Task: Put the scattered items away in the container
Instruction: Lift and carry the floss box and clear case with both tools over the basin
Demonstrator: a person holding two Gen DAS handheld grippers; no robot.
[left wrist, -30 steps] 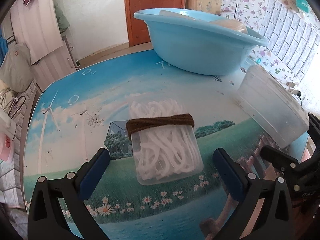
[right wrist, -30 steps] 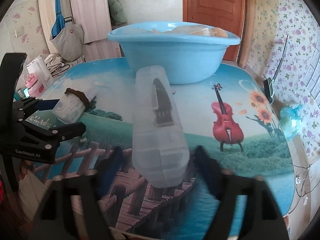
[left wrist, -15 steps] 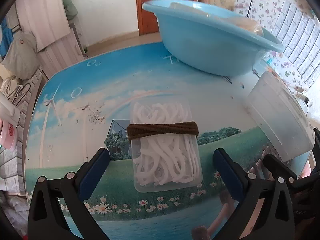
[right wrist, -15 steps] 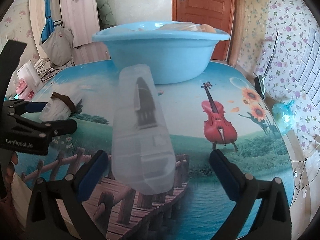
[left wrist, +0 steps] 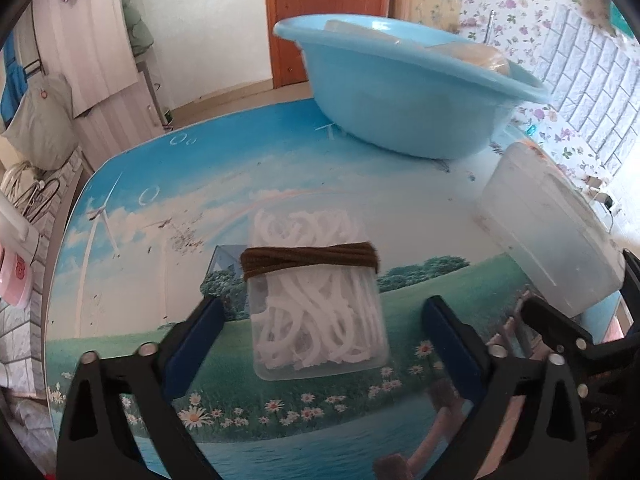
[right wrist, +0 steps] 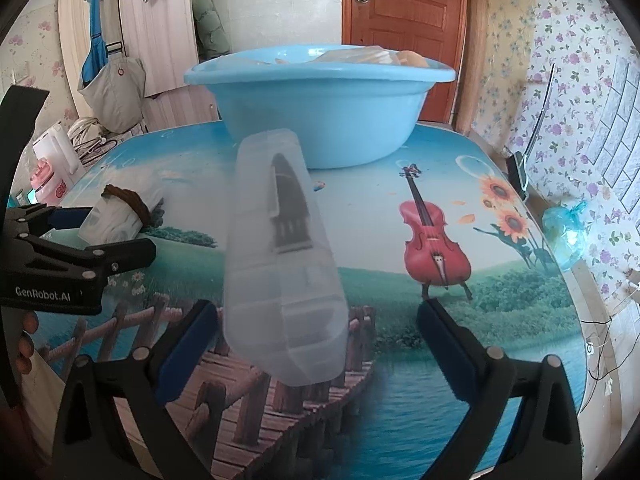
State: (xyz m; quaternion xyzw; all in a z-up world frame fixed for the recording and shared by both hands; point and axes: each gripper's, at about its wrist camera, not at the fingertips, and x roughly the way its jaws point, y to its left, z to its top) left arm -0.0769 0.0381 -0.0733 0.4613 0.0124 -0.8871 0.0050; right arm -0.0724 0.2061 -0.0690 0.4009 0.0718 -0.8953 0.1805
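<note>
A clear box of white plastic pieces (left wrist: pixel 316 296), bound by a brown hair tie (left wrist: pixel 308 260), lies on the table between the open fingers of my left gripper (left wrist: pixel 320 320). A long translucent case (right wrist: pixel 280 252) with a dark comb-like item inside lies between the open fingers of my right gripper (right wrist: pixel 316 320). The light blue basin (left wrist: pixel 400 96) stands at the table's far side and holds some items; it also shows in the right wrist view (right wrist: pixel 320 108). The box (right wrist: pixel 120 212) and the left gripper (right wrist: pixel 72 256) show at left in the right wrist view.
The table (right wrist: pixel 480 320) has a picture print of a violin and a bridge. A blue plastic bag (right wrist: pixel 568 232) sits at its right edge. A pink and white appliance (right wrist: pixel 52 168) stands off the left side. A wooden door (right wrist: pixel 404 12) is behind the basin.
Both grippers have moved forward, so the box and the case now sit further in between their fingers. The right gripper's view has gone from blurred to steady.
</note>
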